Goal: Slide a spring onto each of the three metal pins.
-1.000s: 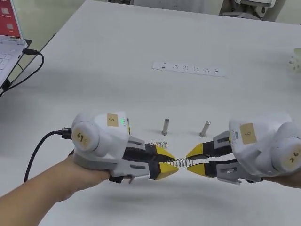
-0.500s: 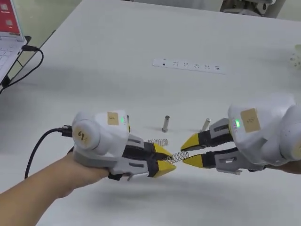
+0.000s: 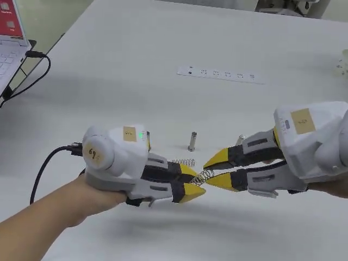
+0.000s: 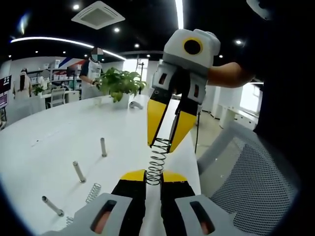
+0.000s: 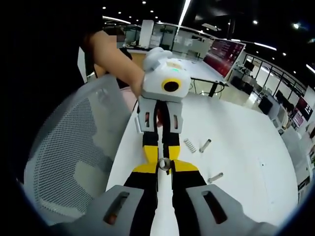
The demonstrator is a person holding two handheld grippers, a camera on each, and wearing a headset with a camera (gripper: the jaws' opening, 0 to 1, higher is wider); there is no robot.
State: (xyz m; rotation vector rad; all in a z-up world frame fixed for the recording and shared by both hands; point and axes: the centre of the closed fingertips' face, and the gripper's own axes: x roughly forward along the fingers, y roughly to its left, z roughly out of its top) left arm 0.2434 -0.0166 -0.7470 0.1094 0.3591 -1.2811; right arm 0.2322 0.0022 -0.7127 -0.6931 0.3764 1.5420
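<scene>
On the table [image 3: 163,65], all three pins [image 4: 103,146] are bare and a loose spring [image 4: 92,191] lies near them, so nothing looks threaded yet and the whole job is left. Above the table the two hands point nose to nose, roughly level. The left gripper [image 3: 197,184] is clamped on one end of a spring [image 4: 157,160], and the right gripper [image 3: 206,173] looks pinched on the other.

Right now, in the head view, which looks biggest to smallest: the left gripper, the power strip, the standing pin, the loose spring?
1. left gripper, nearest the camera
2. power strip
3. standing pin and loose spring: they look about alike, so I won't rank them.
</scene>
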